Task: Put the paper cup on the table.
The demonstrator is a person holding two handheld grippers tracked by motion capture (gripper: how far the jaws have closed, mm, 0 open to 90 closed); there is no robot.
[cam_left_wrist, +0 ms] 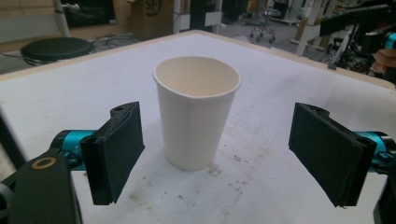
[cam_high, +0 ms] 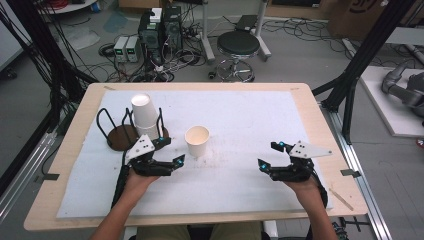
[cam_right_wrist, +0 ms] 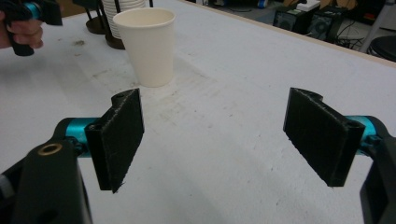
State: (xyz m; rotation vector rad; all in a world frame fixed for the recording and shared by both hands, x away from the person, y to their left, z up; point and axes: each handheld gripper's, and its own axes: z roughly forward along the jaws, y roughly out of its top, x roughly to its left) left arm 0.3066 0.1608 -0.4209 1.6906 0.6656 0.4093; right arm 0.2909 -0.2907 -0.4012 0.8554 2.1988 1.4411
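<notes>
Your left hand-held gripper [cam_high: 170, 151] sits near the front left of the tabletop [cam_high: 305, 107], jaws spread wide, nothing held. In the left gripper view its two black pads [cam_left_wrist: 119, 149] flank the paper cup [cam_left_wrist: 196, 112] without touching it; the cup is just ahead, apart from both. Your right hand-held gripper [cam_high: 270, 156] is at the front right, also wide and empty, well apart from the cup [cam_high: 197, 141]. The cup stands upright, mouth up, on the white mat [cam_high: 250, 120] near the middle, stains on the mat around its base. Farther back left: a stack of cups [cam_high: 143, 115] in a wire holder [cam_high: 117, 131] on a dark round base. Beyond the tabletop, a stool [cam_high: 238, 47] on the floor.
</notes>
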